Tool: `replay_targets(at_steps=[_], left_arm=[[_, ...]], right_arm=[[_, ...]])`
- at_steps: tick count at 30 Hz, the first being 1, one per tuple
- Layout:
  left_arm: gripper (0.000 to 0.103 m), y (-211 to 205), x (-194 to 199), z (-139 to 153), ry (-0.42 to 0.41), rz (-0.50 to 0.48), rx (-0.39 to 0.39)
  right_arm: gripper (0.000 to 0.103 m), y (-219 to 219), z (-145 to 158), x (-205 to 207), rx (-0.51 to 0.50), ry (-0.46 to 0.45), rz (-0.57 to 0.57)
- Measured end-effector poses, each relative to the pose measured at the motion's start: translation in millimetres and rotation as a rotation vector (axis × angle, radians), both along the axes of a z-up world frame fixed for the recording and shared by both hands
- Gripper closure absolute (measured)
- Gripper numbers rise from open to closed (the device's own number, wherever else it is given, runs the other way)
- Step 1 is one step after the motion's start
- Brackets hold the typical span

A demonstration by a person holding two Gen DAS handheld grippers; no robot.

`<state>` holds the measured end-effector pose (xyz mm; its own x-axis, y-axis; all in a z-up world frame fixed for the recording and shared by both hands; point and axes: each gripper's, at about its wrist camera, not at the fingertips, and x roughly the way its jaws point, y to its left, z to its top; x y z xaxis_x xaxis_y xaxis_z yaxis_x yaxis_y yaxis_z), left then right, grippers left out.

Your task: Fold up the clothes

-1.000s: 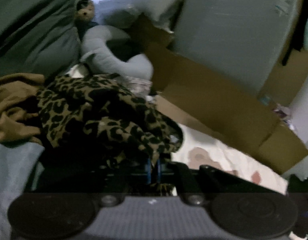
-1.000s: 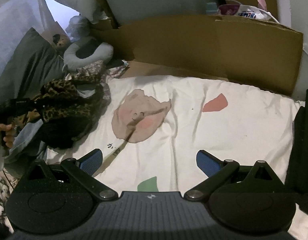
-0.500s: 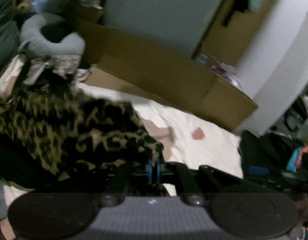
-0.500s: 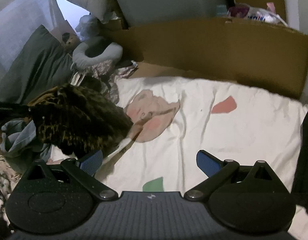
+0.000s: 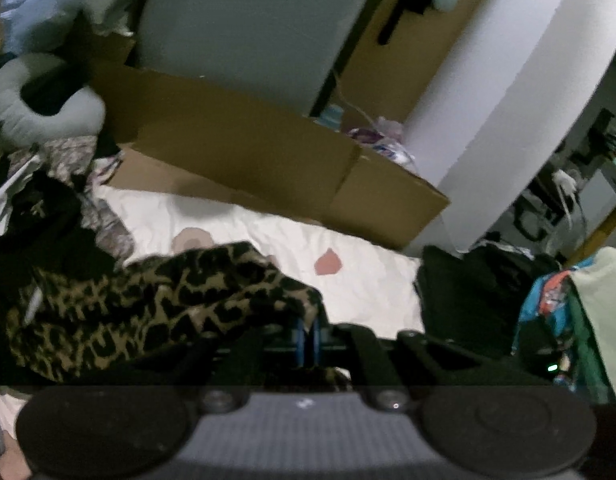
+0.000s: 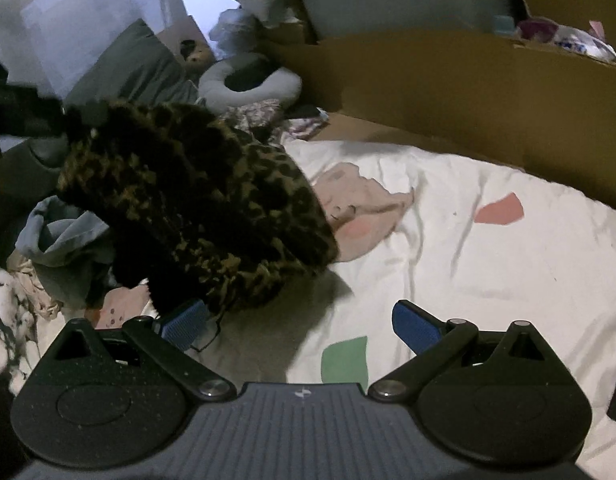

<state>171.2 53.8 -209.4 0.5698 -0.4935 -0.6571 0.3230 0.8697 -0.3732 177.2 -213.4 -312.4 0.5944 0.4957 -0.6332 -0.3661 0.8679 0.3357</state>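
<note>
A leopard-print garment hangs bunched from my left gripper, whose blue pads are shut on a fold of it. In the right wrist view the same garment dangles in the air over the left part of the white bedsheet, with the left gripper dark and blurred at its top left. My right gripper sits low over the sheet with its jaws wide and closing. Nothing is pressed between its pads, and the garment's lower edge hangs just above its left fingertip.
A long cardboard box borders the far side of the bed. A grey ring pillow and dark cushions lie at the back left. A pile of other clothes sits at the left edge. Dark bags stand to the right.
The left gripper has lifted the leopard garment off the clothes pile and carried it right, out over the white sheet. The right gripper's view has shifted slightly and its jaws have narrowed a little.
</note>
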Motion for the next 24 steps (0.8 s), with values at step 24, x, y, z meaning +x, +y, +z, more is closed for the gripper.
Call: replay_targets(at_steps=[24], left_arm=[[0.099, -35.7, -19.4, 67.6, 0.015, -0.092, 0.012]], right_arm=[[0.017, 50.8, 20.3, -50.8, -0.091, -0.386, 0.213]])
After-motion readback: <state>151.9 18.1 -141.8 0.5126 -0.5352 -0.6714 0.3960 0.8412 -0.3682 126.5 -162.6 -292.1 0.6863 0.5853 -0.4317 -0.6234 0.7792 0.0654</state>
